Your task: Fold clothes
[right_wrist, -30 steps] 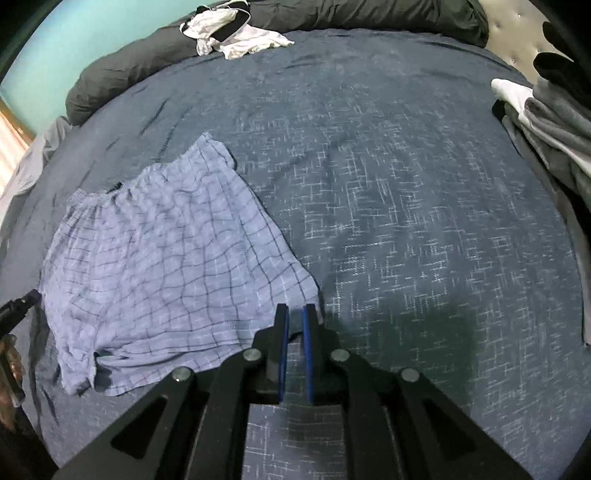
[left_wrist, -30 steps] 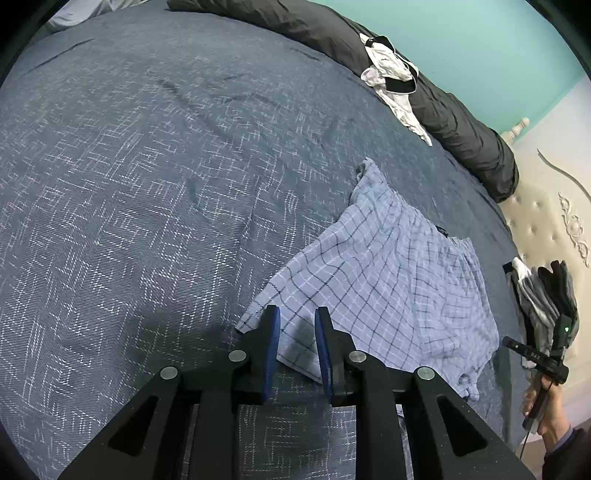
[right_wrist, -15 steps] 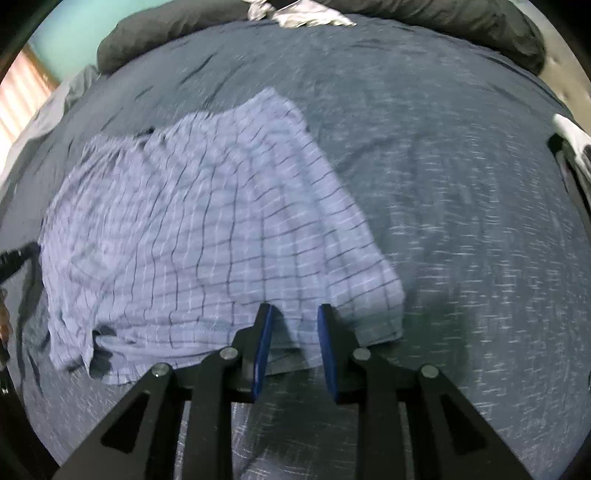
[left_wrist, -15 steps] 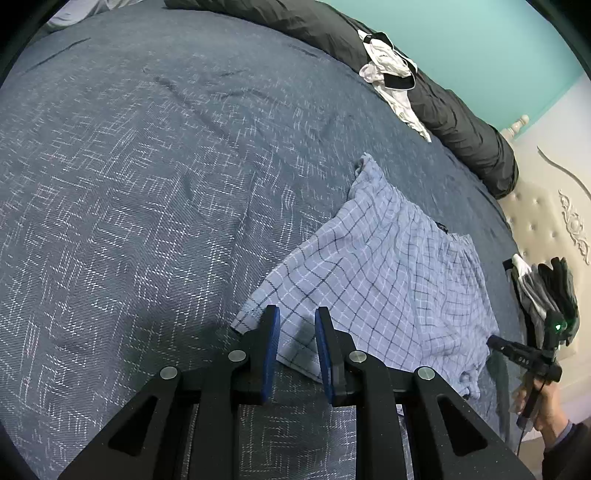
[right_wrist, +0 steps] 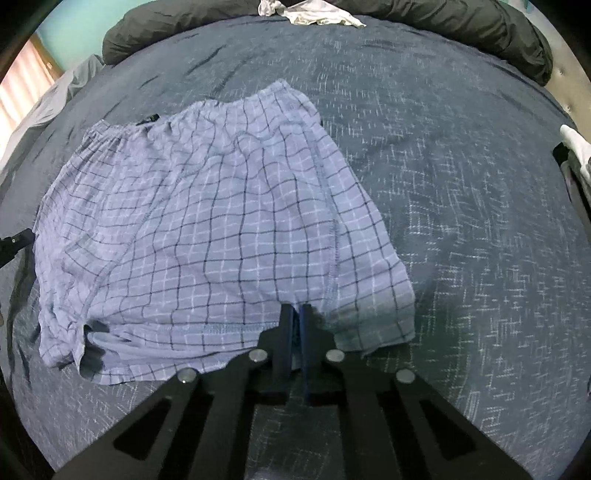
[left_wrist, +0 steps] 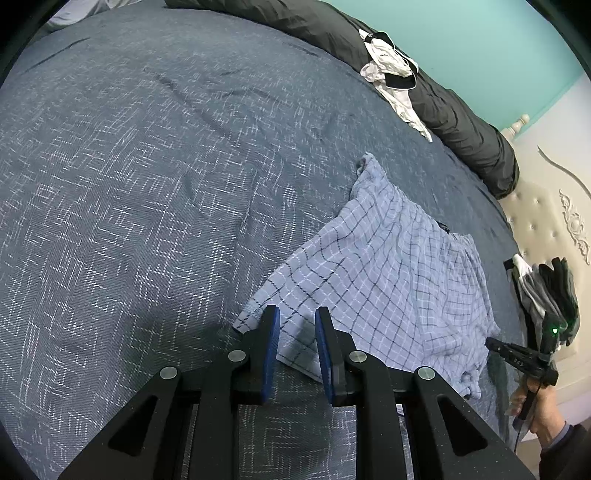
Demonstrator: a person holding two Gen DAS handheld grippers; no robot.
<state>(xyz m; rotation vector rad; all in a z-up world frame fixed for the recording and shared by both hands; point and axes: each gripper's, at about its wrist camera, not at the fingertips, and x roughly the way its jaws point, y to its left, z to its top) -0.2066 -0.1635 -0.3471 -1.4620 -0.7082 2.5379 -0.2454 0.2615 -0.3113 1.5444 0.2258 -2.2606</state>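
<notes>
— Thin woven cloth, checked and crumpled: the shorts [right_wrist: 207, 229]. Coarse matt weave on the bedspread [left_wrist: 147, 177].
— Matt black plastic with silvery metal pins on the right gripper [right_wrist: 294, 314]; smooth blue pads [left_wrist: 270, 350].

place: home bedroom | evidence: bed with blue bedspread [left_wrist: 155, 177], dark duvet [left_wrist: 461, 122], tufted headboard [left_wrist: 535, 221]

The shorts [right_wrist: 207, 229] lie flat on the bed [right_wrist: 461, 184], left of centre in the right wrist frame. Behind them, along the top edge, a long bolster [right_wrist: 443, 22] lies across the bed, and a crumpled garment [right_wrist: 317, 14] lies on it. At the right edge is a pile of clothes [right_wrist: 576, 158]. The right hand-held gripper [right_wrist: 294, 314] is at the near hem of the shorts, the left hand-held gripper [left_wrist: 295, 332] over another corner.
</notes>
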